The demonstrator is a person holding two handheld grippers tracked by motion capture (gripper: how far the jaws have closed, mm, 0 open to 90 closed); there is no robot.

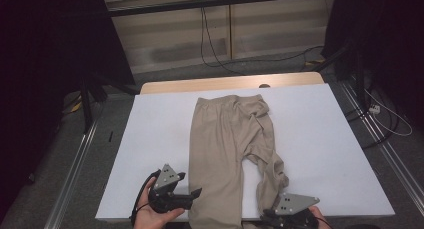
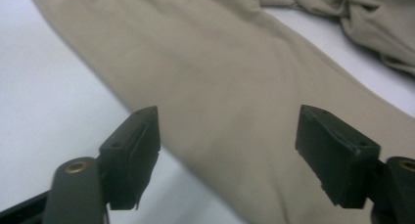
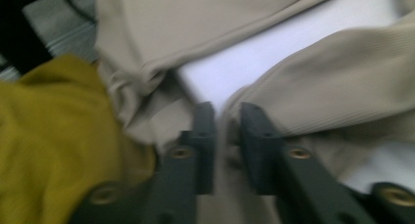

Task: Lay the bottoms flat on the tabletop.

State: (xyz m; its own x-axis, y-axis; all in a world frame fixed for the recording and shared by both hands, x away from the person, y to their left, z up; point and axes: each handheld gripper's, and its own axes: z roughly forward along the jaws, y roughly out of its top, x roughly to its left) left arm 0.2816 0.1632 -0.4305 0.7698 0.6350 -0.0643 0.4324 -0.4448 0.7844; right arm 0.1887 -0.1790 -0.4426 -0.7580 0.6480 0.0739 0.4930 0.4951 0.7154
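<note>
A white table [image 1: 320, 139] carries a pair of beige trousers [image 1: 225, 139] laid lengthwise, waistband at the far edge and legs running toward the person's side. The left trouser leg [image 1: 215, 189] lies flat and straight and reaches over the near table edge; in the left gripper view the same leg [image 2: 220, 87] appears as a smooth band crossing the white surface. The right trouser leg [image 1: 272, 171] is twisted and bunched along its length, with the fabric gathered near the near edge of the table. The left gripper [image 1: 192, 194], held in the person's left hand [image 1: 150, 214], sits just beside the outer edge of the flat leg; its jaws stand wide apart, one over bare table and one over fabric, with nothing clamped between them. The right gripper [image 1: 280, 214] sits at the lower end of the bunched leg. In the right gripper view the right gripper's [image 3: 227, 136] jaws stand close together with a narrow gap, and a fold of beige cloth lies in that gap; blur prevents determining whether the pads press on it. A mustard-yellow sleeve [image 3: 54, 145] appears beside it.
</note>
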